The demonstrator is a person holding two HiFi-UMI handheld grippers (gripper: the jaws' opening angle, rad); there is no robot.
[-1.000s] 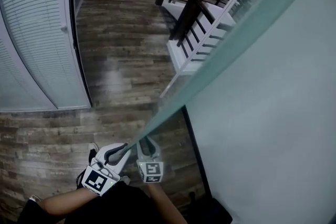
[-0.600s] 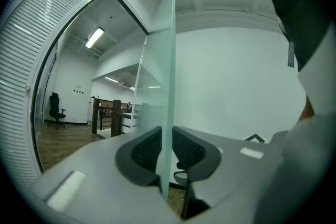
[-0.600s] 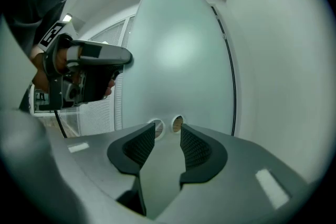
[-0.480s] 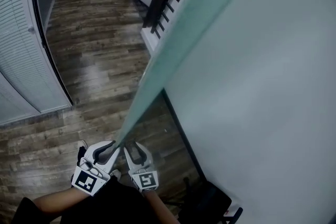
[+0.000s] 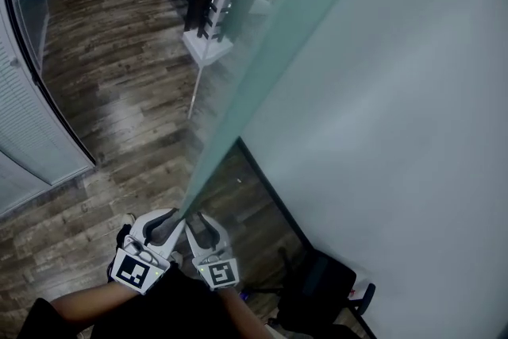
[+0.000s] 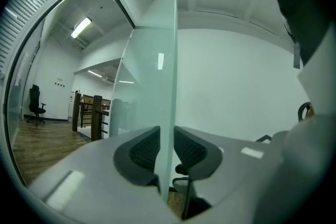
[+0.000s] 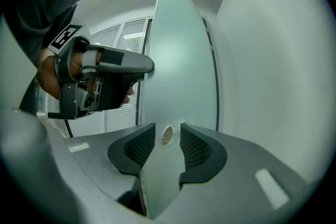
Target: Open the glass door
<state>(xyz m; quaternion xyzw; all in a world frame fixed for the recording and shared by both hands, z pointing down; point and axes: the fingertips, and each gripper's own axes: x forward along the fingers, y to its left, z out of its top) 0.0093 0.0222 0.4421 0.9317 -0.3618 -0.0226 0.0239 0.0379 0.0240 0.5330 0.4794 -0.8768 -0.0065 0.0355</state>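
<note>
Wood floor [image 5: 119, 91] lies under the door [image 5: 266, 67], whose edge runs from 6 to 1 o'clock. Left gripper [image 5: 173, 220] jaws clamp it. Right gripper [image 5: 198, 222] jaws, just opened, straddle it loosely. Only the right gripper view shows its hole [image 7: 167, 135].

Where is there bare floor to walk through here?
The wood floor is bare between the blinded partition and the glass door. It is tighter to the right of the door, where an office chair stands.
</note>
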